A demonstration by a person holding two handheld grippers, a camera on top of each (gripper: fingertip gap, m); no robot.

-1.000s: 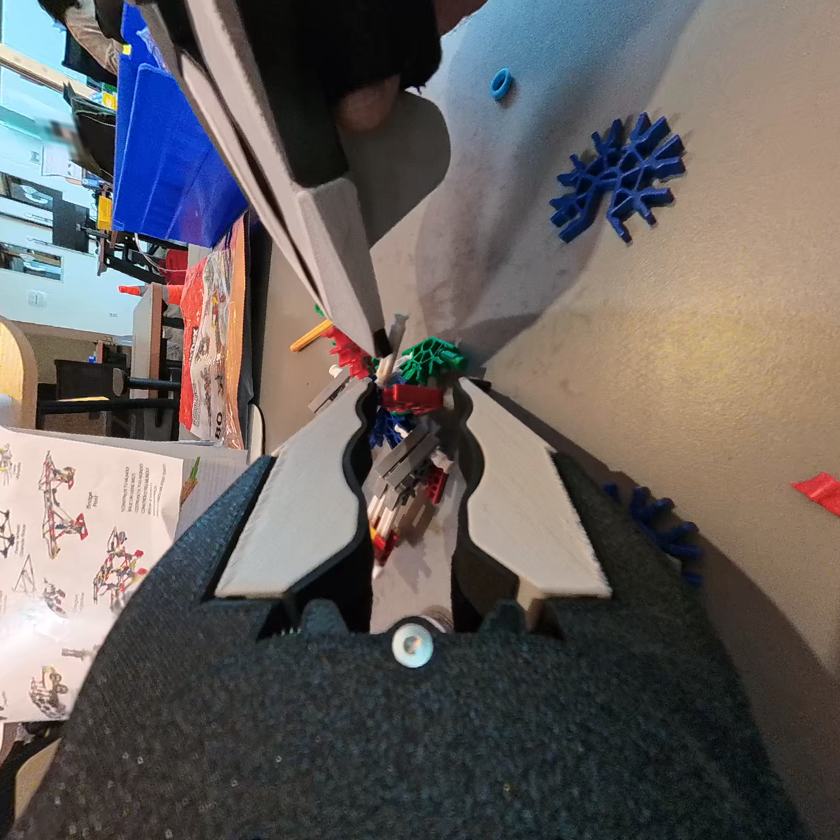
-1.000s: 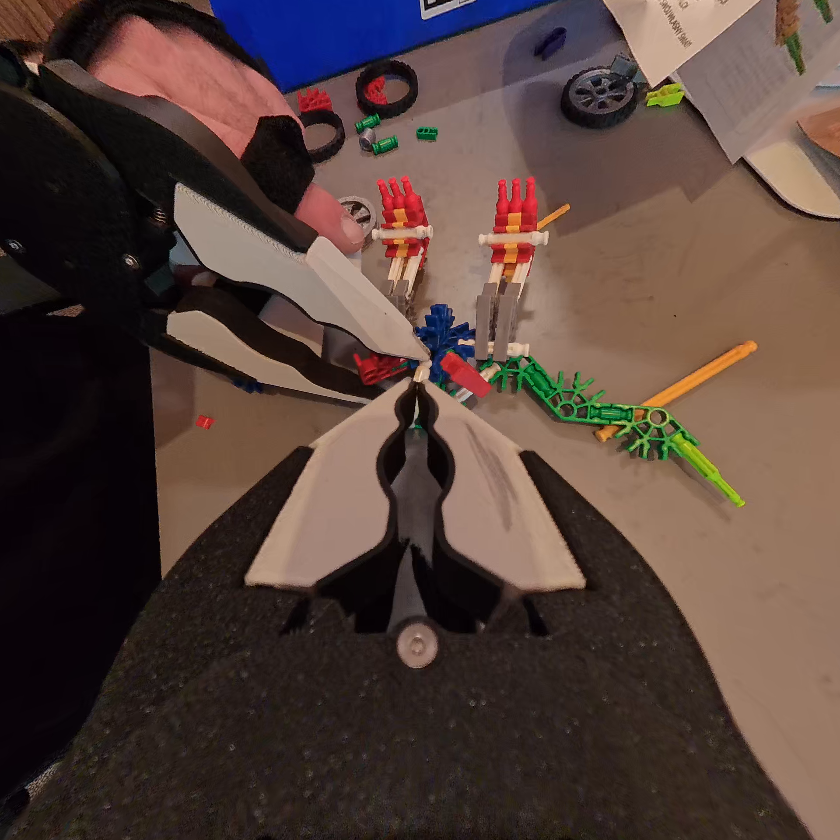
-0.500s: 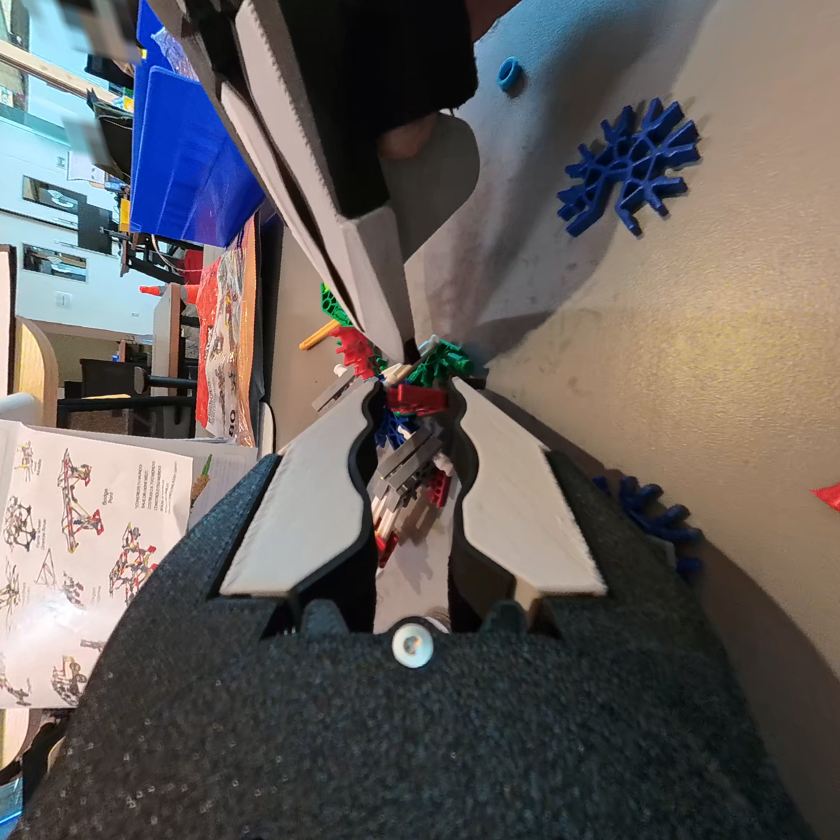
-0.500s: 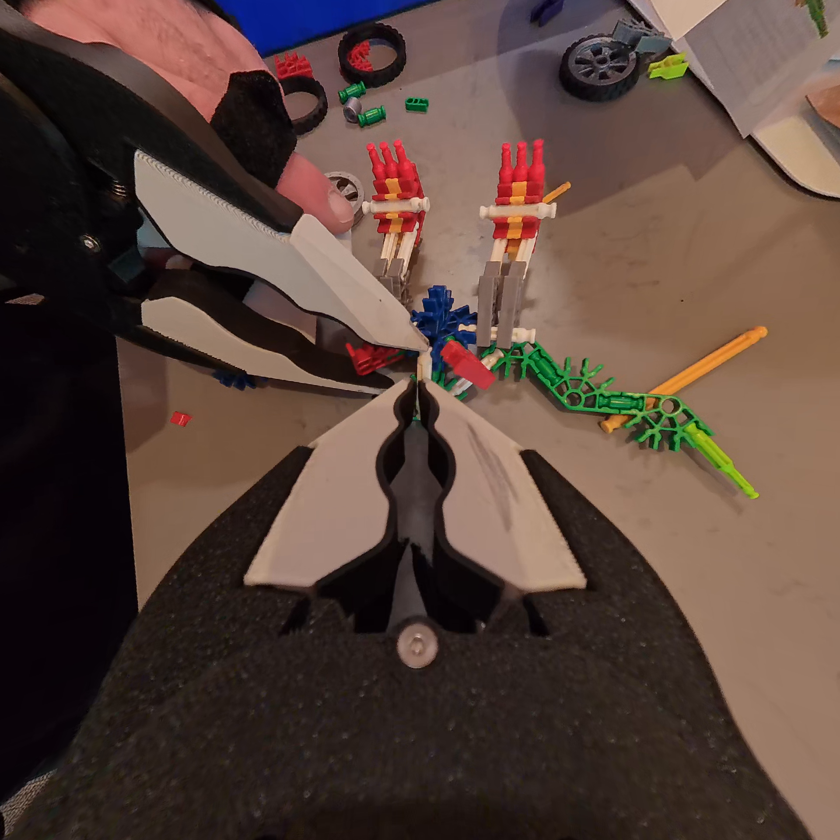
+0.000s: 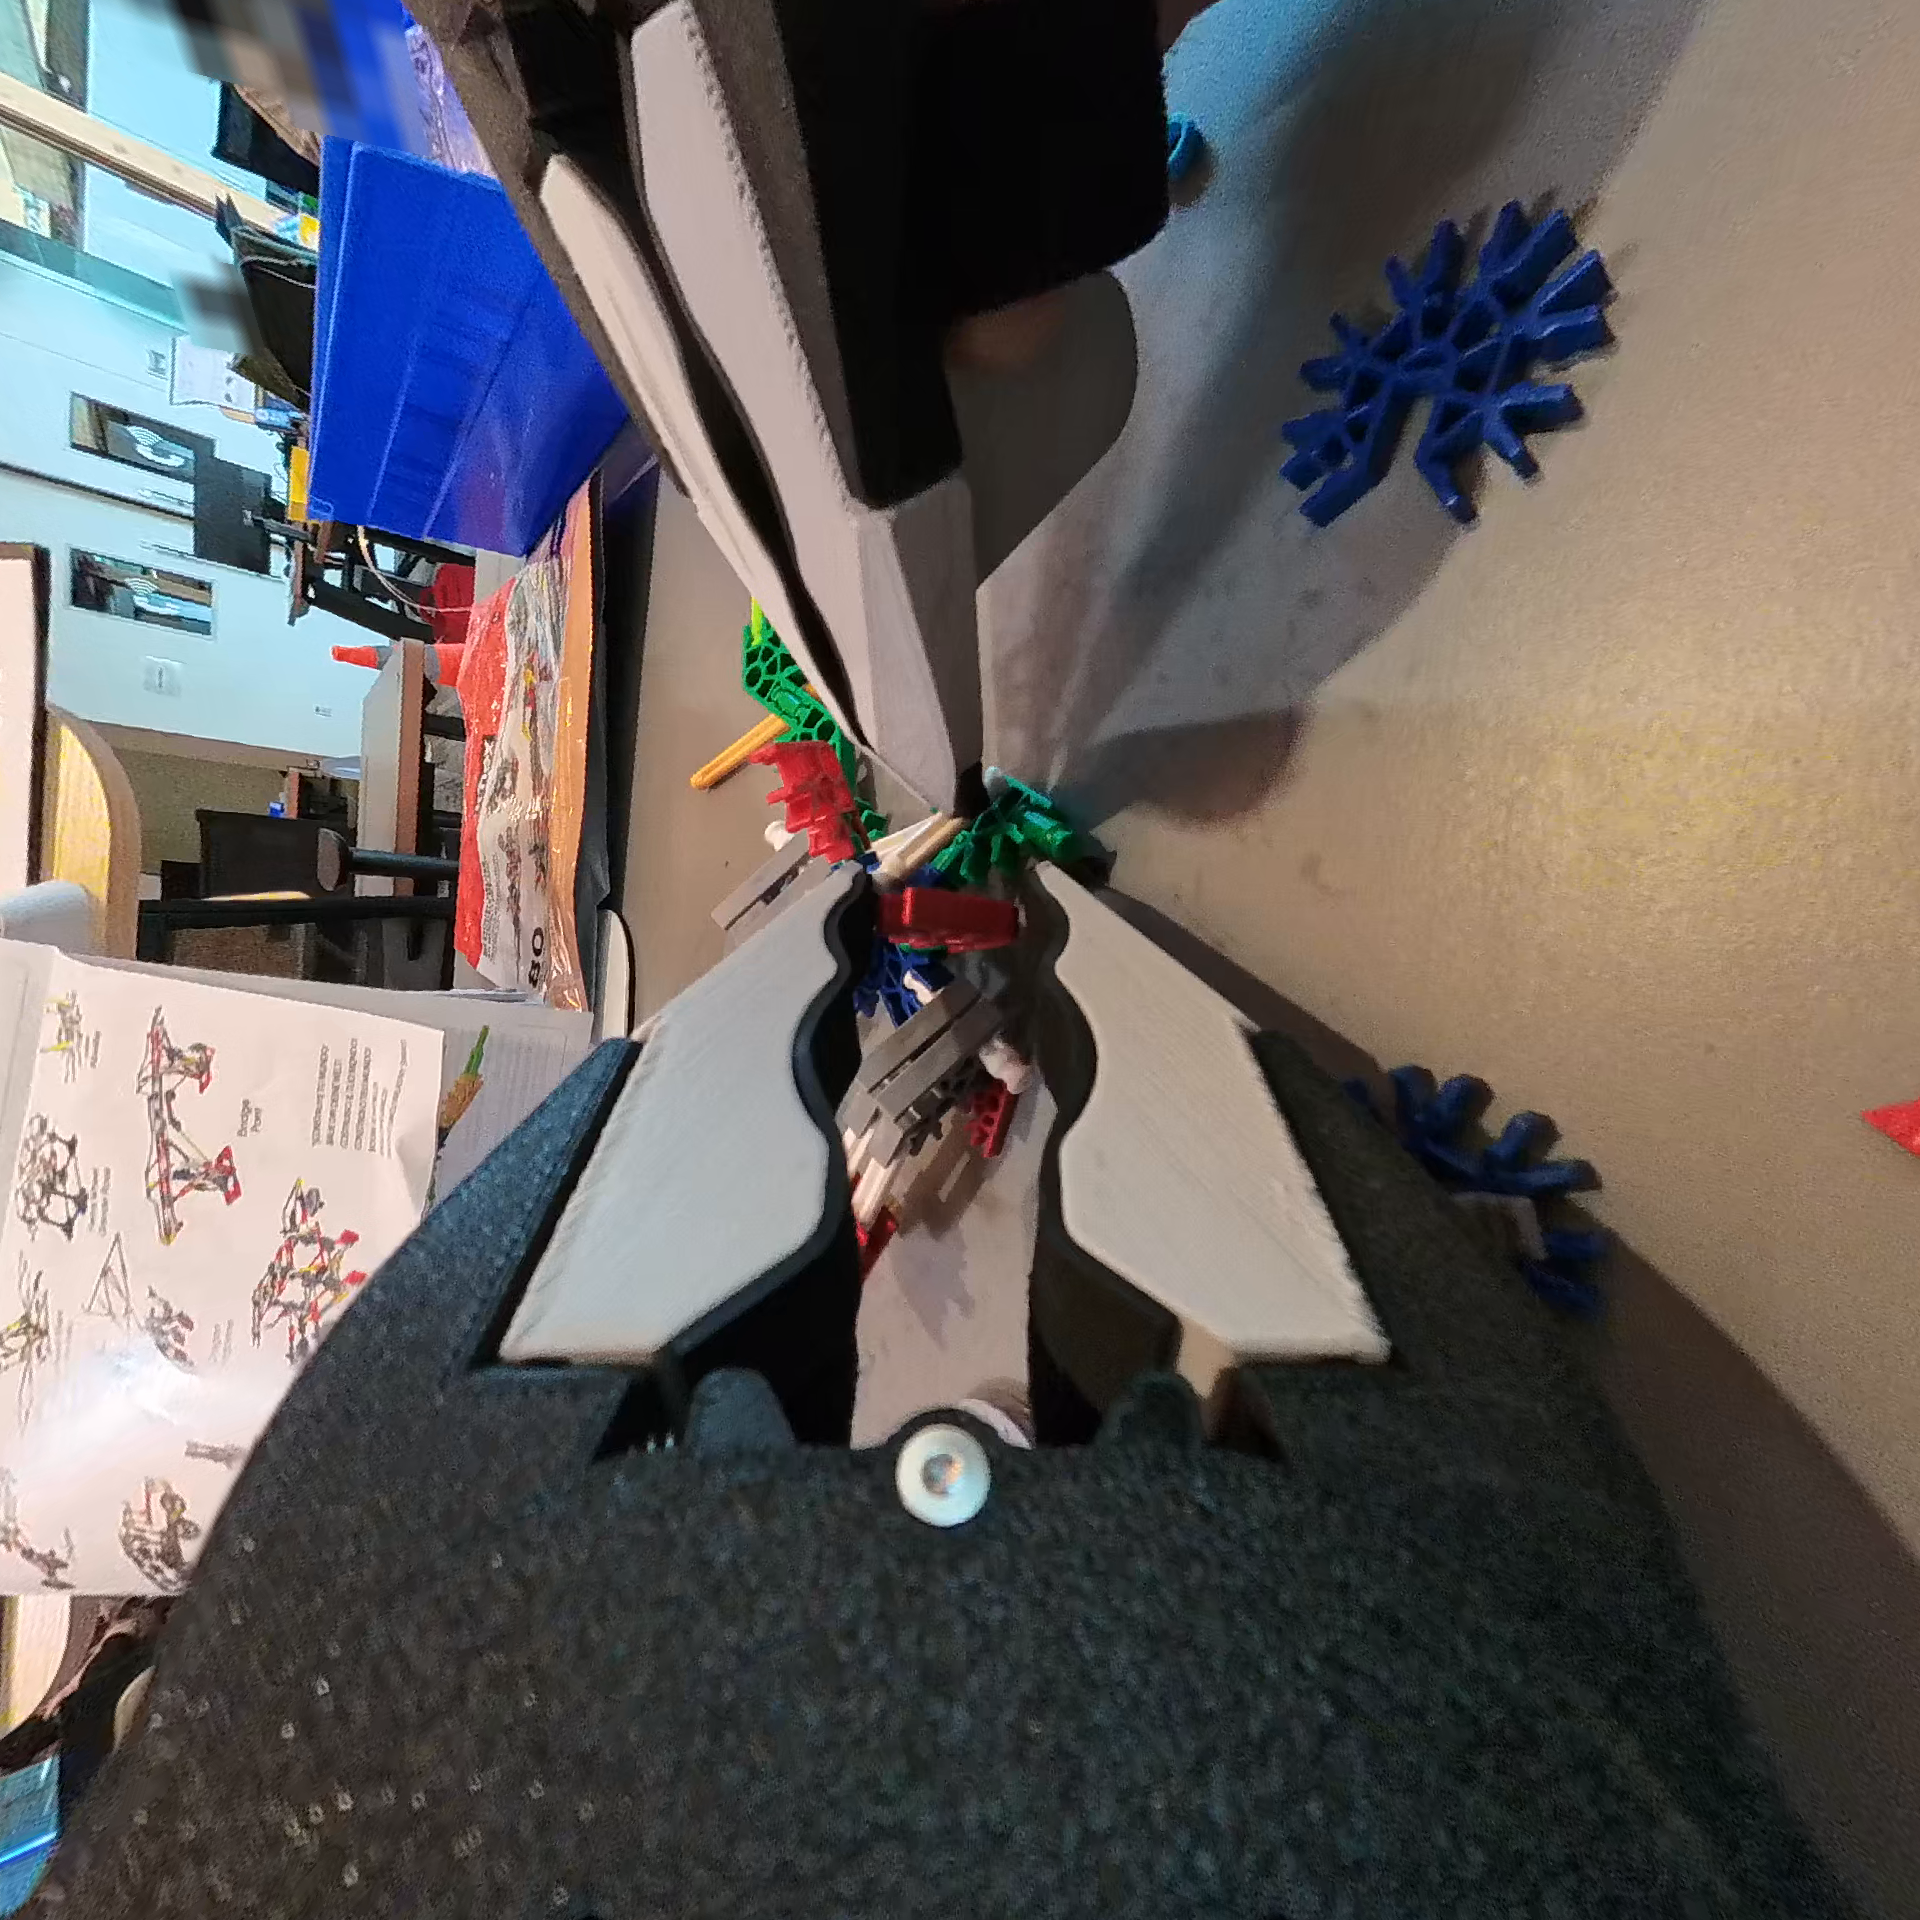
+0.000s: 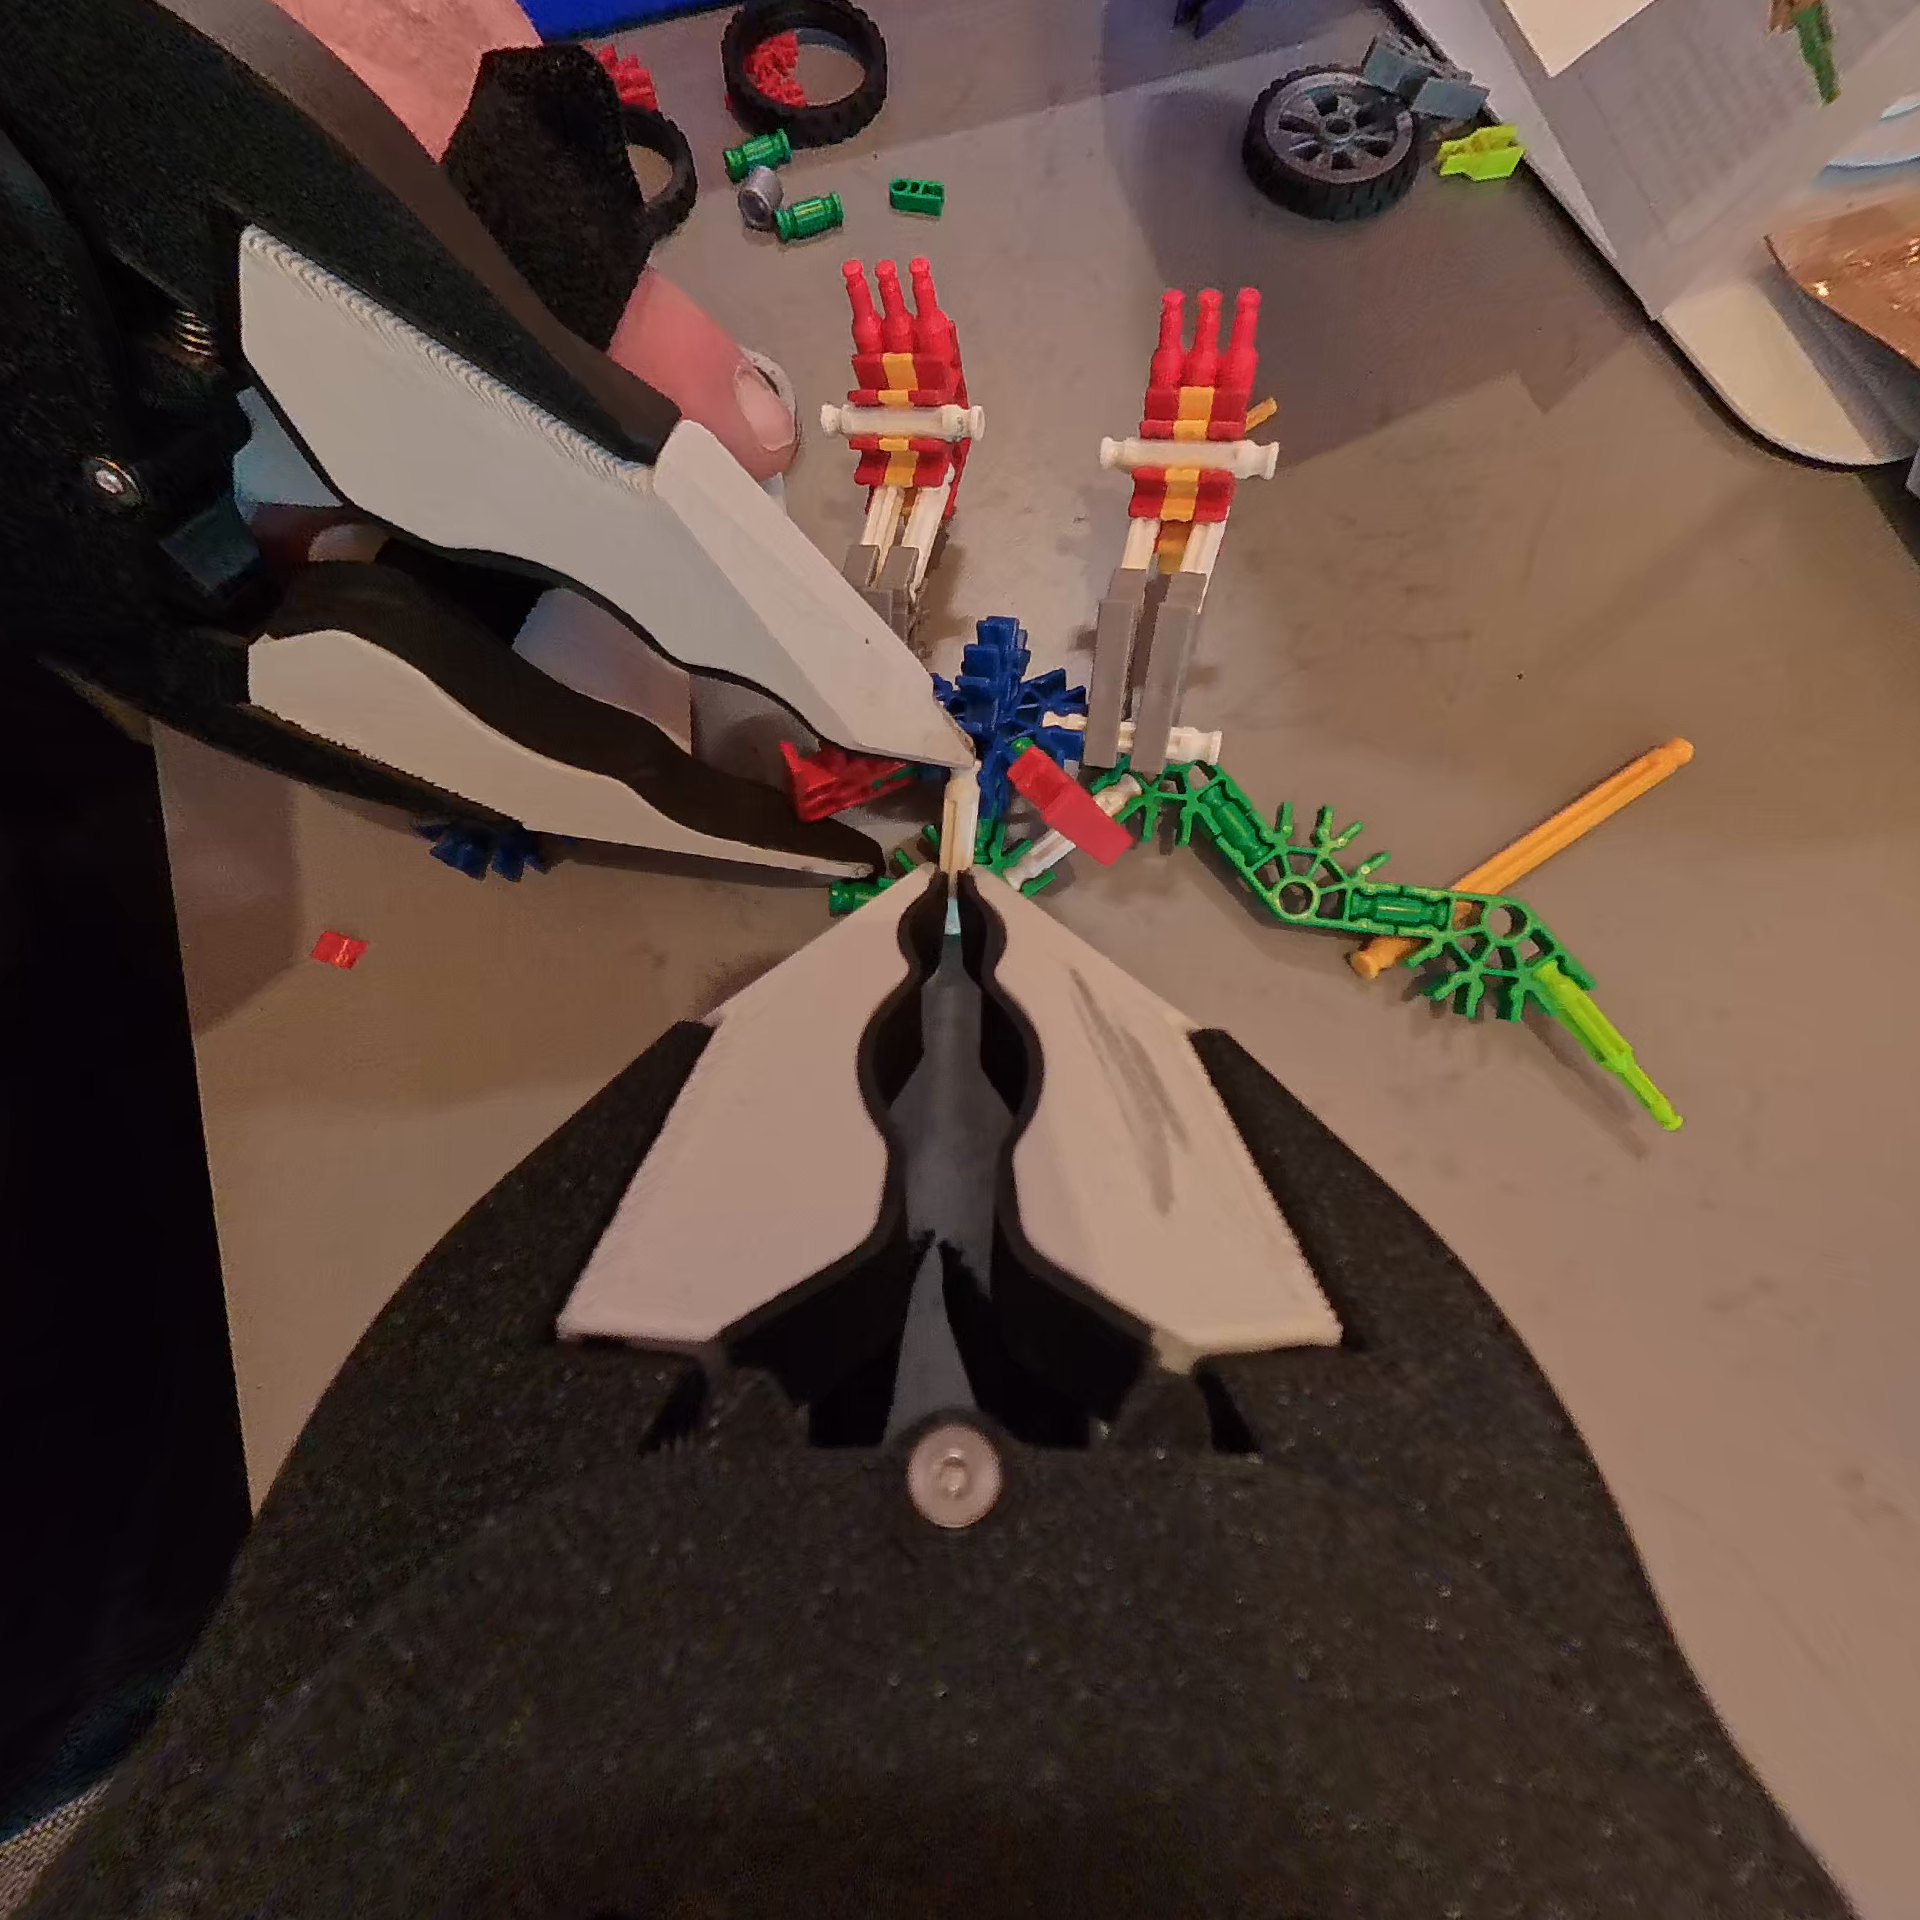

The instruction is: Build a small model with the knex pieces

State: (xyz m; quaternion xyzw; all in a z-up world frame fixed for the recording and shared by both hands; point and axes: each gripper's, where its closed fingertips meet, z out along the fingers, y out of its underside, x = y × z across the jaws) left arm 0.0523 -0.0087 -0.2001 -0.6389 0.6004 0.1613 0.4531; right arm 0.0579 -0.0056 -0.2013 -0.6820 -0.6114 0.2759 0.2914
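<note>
A construction-toy model lies on the grey table (image 6: 1455, 1351). It has two red, yellow, white and grey towers (image 6: 1184, 468), a blue snowflake hub (image 6: 1003, 675) and a green connector chain (image 6: 1351, 904) over an orange rod (image 6: 1558, 821). My right gripper (image 6: 948, 883) is shut on a short white rod (image 6: 958, 821) that points into the hub. My left gripper (image 5: 951, 883) comes in from the left in the right wrist view (image 6: 920, 812). Its fingertips sit on either side of a red connector (image 5: 945, 920) on the model. The right gripper (image 5: 956, 784) enters the left wrist view from above.
Two loose blue snowflake connectors (image 5: 1444, 364) (image 5: 1486, 1153) and a small red piece (image 6: 338, 949) lie on the table. Further back are a grey wheel (image 6: 1330, 140), a black tyre (image 6: 805, 68) and small green pieces (image 6: 810, 218). A blue bin (image 5: 436, 343) and an instruction sheet (image 5: 187, 1247) lie beyond. The grippers are tip to tip, or close to it. My right tips are roughly 7 centimetres from the green connector chain (image 6: 1351, 904). It is also in sight in the left wrist view (image 5: 807, 719).
Both grippers keep their hold. The right gripper has moved a little closer to the model, and the white rod is more tilted toward the hub.
</note>
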